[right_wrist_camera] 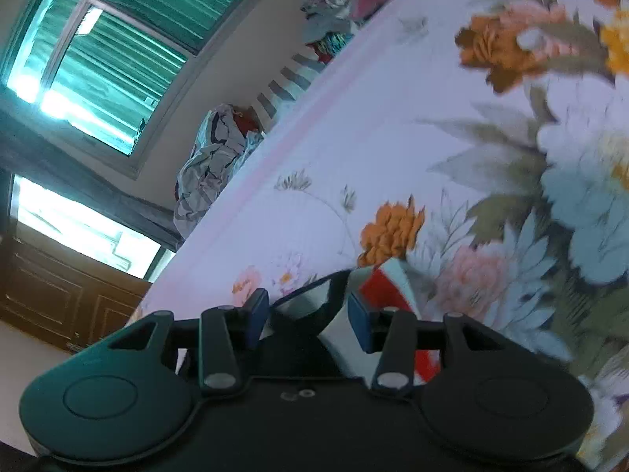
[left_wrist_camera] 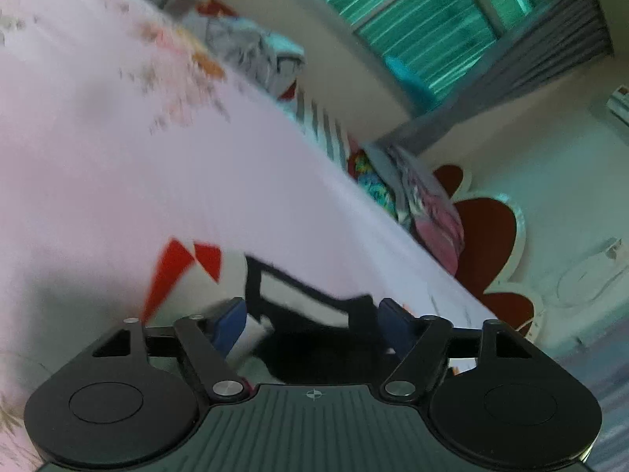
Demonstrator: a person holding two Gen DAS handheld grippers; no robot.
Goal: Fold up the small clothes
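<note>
A small white garment with red patches and black trim [left_wrist_camera: 283, 287] lies on the floral bedsheet [left_wrist_camera: 118, 157], right in front of my left gripper [left_wrist_camera: 312, 314]. The left jaws stand wide apart with the black part of the cloth between them. In the right wrist view the same garment [right_wrist_camera: 377, 287] lies between the blue pads of my right gripper [right_wrist_camera: 308, 314], whose jaws are also apart. Whether either gripper touches the cloth I cannot tell. Both views are tilted and blurred.
A pile of crumpled clothes [left_wrist_camera: 251, 55] and colourful cushions [left_wrist_camera: 416, 196] sit along the far edge of the bed. The pile also shows in the right wrist view [right_wrist_camera: 212, 157]. A window [right_wrist_camera: 98, 59], a wall and a wooden door [right_wrist_camera: 59, 295] lie beyond.
</note>
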